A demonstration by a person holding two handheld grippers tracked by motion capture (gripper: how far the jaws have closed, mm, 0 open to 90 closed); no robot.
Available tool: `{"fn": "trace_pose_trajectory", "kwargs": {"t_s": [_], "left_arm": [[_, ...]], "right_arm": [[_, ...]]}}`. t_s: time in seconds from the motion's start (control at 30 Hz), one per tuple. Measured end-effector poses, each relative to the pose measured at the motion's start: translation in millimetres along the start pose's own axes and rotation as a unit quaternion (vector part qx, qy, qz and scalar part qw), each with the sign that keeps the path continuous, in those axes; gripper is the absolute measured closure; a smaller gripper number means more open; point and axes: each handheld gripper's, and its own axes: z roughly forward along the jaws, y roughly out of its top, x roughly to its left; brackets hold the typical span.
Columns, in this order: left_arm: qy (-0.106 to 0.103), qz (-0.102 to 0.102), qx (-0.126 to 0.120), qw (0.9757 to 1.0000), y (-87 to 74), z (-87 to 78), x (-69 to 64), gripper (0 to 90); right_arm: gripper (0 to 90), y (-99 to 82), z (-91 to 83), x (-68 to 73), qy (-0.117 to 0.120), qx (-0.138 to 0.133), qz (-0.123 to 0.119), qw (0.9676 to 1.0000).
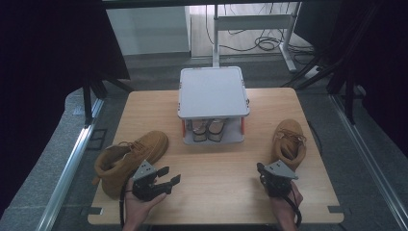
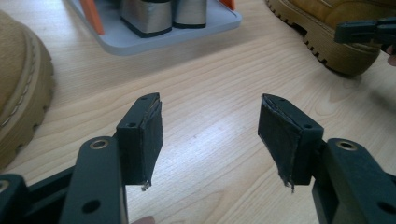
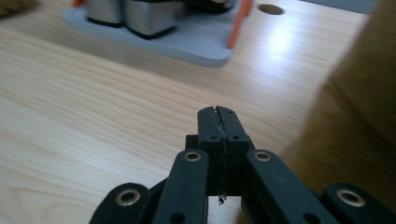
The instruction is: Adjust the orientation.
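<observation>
High view: left tongs point(image 1: 169, 179) open, empty; right tongs point(image 1: 261, 168) closed.

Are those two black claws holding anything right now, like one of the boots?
Nothing is held. The left gripper is open over bare table; the right gripper is shut on nothing, beside the right boot.

Left hand-held gripper point(image 1: 171, 179) gapes; right hand-held gripper point(image 3: 218, 112) pinched closed.

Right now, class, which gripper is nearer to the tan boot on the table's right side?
Right. The right gripper sits shut just beside that boot; the left gripper, open, is far across the table.
</observation>
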Motion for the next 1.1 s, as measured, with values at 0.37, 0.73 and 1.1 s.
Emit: {"fn": "trace_pose_trajectory", "kwargs": {"t_s": [0.37, 0.73, 1.1], "left_arm": [[0.005, -0.004, 0.002, 1.0, -2.6, -2.5, 1.7, 39.3], [0.0, -0.023, 0.009, 0.9997, -5.6, 3.9, 6.5, 39.8], [-0.01, -0.025, 0.014, 0.9995, -6.8, 10.1, 4.8, 39.6]], "right_arm": [[89.7, -5.0, -2.0, -13.4, -0.015, 0.0, 0.001, 0.9999], [89.8, -10.6, -14.7, -19.0, -0.003, -0.011, 0.015, 0.9998], [89.7, -13.4, -17.5, -18.4, -0.016, -0.016, 0.032, 0.9992]]}}
